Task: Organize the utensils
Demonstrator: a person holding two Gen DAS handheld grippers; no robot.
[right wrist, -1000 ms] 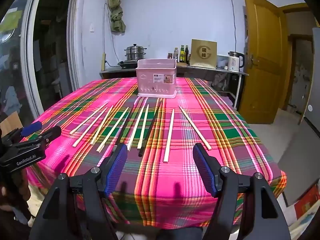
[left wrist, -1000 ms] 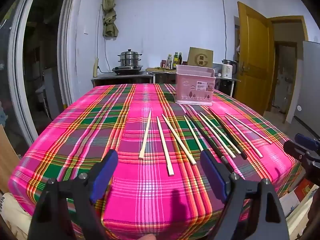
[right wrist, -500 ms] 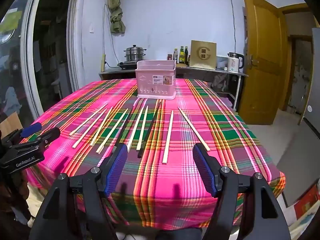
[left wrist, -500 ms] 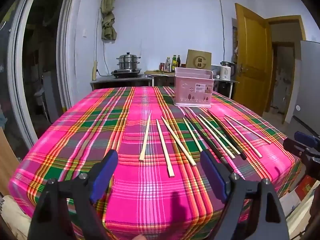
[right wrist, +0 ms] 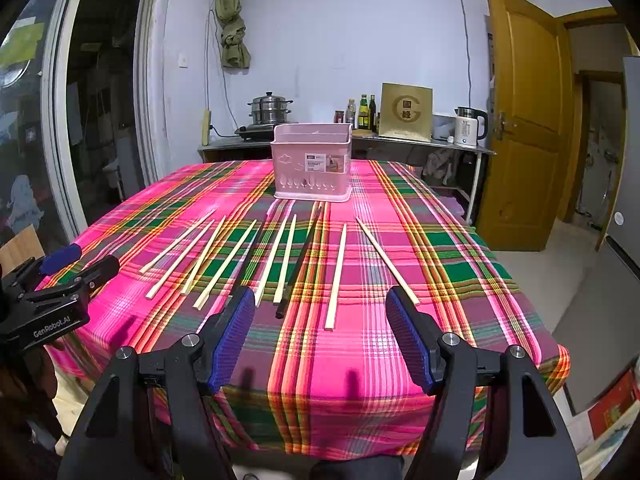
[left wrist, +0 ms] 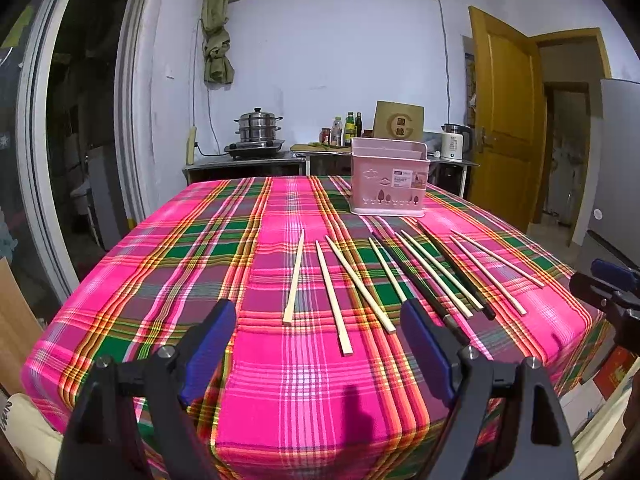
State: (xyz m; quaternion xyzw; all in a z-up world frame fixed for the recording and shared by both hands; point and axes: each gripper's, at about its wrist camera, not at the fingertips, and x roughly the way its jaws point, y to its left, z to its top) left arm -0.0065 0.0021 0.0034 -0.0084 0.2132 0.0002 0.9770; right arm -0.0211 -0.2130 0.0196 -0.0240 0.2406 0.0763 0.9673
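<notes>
Several pale wooden chopsticks (left wrist: 295,276) (right wrist: 336,276) and two black chopsticks (right wrist: 299,268) (left wrist: 430,298) lie fanned out on the pink plaid tablecloth (left wrist: 280,360) (right wrist: 340,360). A pink plastic utensil basket (left wrist: 389,176) (right wrist: 313,168) stands upright behind them. My left gripper (left wrist: 318,322) is open and empty, above the table's near edge. My right gripper (right wrist: 322,310) is open and empty, also near the front edge. Each gripper shows in the other's view: the right one in the left wrist view (left wrist: 608,288), the left one in the right wrist view (right wrist: 68,264).
A counter (right wrist: 360,142) behind the table carries a steel steamer pot (left wrist: 258,124), bottles (right wrist: 364,108), a gold box (right wrist: 406,110) and a kettle (right wrist: 468,126). A yellow door (right wrist: 520,120) stands open on the right. The table drops off on all sides.
Both grippers have risen and tilted slightly, so the table sits a little lower in both views. Nothing on the table has moved.
</notes>
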